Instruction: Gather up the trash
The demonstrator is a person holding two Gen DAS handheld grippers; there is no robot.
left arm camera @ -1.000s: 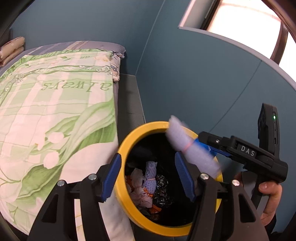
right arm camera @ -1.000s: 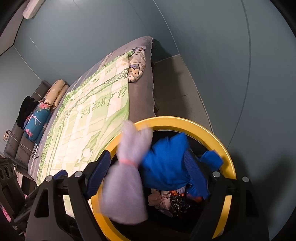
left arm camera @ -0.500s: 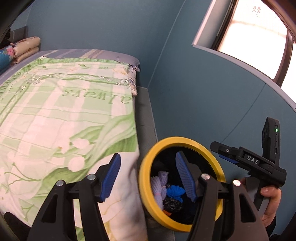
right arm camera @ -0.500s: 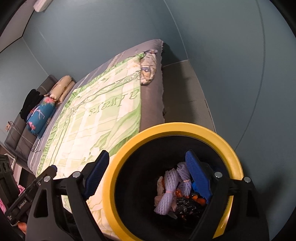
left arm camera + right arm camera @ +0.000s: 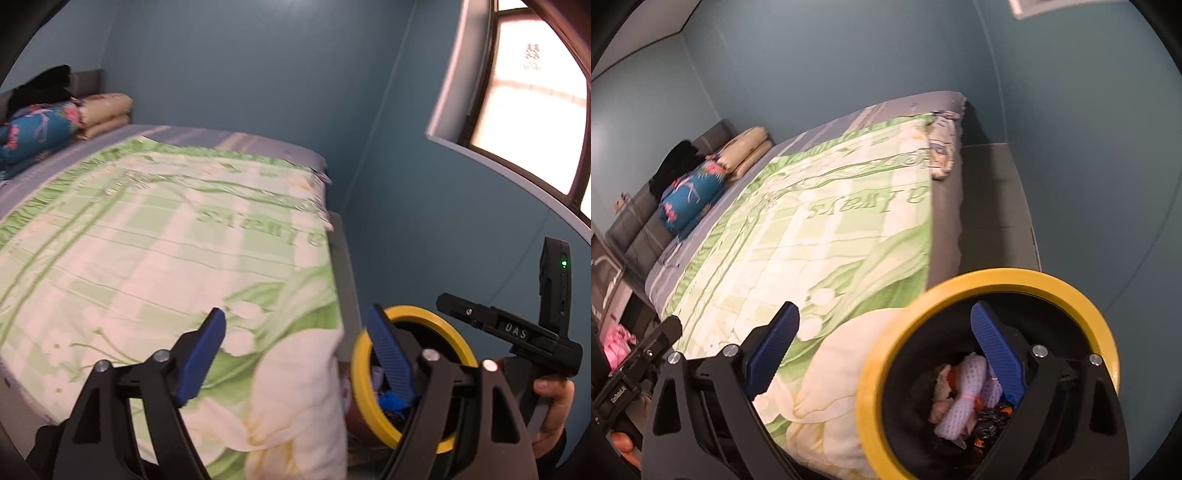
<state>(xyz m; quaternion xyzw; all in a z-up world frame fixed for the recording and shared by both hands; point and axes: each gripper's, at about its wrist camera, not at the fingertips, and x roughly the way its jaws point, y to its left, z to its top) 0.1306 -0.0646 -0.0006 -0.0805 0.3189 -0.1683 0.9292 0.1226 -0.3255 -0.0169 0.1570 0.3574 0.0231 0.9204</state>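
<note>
Both sets of jaws are standing wide apart with nothing between their blue pads, and both have just been opening further. The left gripper is hanging over the near corner of the bed, just beside the bin, whose yellow rim is showing behind its right-hand finger. The right gripper is hanging above the bin on the side nearest the bed, one finger reaching over the bin's dark mouth and the other over the quilt. The trash is lying at the bottom of the bin: a pale mesh bundle tied with a pink band, something crumpled and black beside it, and scraps of orange and blue that are too small to make out. The bin is standing on the floor against the side of the bed, between the bed and the blue wall. A green and white quilt is covering the bed, with folded bedding stacked at the end farthest from the bin. A hand is gripping the right gripper's handle on the bin's far side from the bed.
</note>
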